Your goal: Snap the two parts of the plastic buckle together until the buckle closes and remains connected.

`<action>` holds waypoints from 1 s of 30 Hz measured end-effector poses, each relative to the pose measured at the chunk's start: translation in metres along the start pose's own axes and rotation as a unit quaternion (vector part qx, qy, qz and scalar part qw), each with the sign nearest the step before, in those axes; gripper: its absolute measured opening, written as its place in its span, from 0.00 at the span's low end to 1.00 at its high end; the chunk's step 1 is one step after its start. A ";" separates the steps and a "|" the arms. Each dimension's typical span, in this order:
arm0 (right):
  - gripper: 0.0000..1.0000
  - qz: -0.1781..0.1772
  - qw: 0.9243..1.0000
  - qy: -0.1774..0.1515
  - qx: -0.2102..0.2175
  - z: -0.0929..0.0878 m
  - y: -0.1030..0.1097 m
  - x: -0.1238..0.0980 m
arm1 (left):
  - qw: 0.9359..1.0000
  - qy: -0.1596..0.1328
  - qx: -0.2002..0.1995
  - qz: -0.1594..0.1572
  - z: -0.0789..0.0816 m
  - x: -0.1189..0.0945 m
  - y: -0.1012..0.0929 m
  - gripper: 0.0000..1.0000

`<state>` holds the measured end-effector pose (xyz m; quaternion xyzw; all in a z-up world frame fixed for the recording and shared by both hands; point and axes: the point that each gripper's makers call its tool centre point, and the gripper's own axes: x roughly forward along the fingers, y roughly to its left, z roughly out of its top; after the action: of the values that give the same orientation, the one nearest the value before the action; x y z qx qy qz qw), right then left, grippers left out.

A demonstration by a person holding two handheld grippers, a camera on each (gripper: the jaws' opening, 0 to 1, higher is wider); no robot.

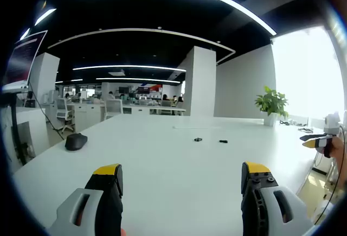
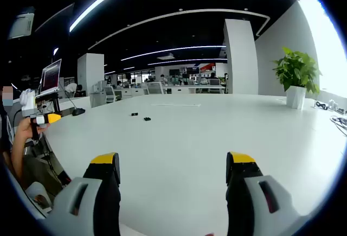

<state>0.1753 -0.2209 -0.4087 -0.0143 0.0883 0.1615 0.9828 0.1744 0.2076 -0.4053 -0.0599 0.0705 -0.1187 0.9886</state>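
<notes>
Well apart on white table [image 1: 162, 154]: two buckle parts [image 1: 198, 139] [image 1: 223, 141], edges distant.

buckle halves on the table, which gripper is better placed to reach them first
Neither, clearly. Both buckle halves lie apart, far ahead of the open left gripper and the open right gripper.

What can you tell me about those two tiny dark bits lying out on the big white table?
The two small black plastic buckle parts lie flat on the glossy white table, far out near its middle. They sit side by side with a clear gap between them, not joined. Nothing touches them. They are too small to make out prongs or straps.
</notes>
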 end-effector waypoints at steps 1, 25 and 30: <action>0.80 0.000 1.000 0.000 0.000 0.000 0.000 0.000 | 1.000 0.001 0.000 0.000 0.000 0.000 0.000 0.92; 0.80 -0.005 1.000 0.001 -0.002 -0.002 0.002 0.003 | 1.000 0.003 -0.003 0.002 -0.002 0.003 0.002 0.92; 0.81 -0.001 1.000 0.000 -0.011 0.003 -0.004 0.005 | 1.000 0.006 0.002 0.002 -0.002 0.005 0.000 0.92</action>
<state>0.1823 -0.2230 -0.4068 -0.0248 0.0865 0.1615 0.9828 0.1789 0.2063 -0.4079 -0.0570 0.0758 -0.1172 0.9886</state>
